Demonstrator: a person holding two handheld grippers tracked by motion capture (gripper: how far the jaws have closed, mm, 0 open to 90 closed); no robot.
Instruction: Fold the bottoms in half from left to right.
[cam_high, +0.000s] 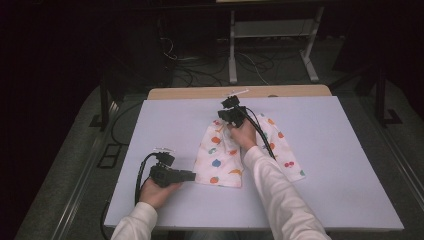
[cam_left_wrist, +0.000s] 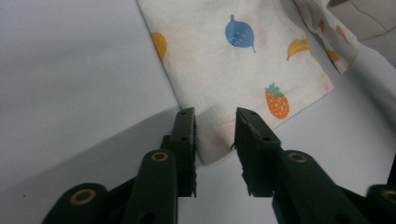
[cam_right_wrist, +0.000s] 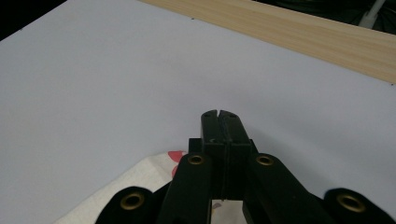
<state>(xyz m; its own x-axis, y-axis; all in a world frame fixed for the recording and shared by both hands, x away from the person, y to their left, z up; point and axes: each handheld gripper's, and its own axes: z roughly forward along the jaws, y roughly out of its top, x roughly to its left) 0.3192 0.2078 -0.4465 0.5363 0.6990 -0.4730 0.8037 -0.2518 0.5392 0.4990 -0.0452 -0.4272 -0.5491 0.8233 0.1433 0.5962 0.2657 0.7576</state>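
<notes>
white cotton cloth (cam_high: 220, 155): printed with small fruits, blue, orange, yellow and red; strawberry orange with green top | flat table board (cam_high: 325, 165): plain pale lavender-grey; far edge strip light wood | two-jaw grippers (cam_left_wrist: 215, 140): black, brass-coloured rivets | person's sleeves (cam_high: 280, 195): plain white

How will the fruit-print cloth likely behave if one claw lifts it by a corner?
The cloth will probably droop, since it lies limp and creased on the table. It looks thin, so likely light. With the left claw open around one corner, the rest would likely drag and unfold.
</notes>
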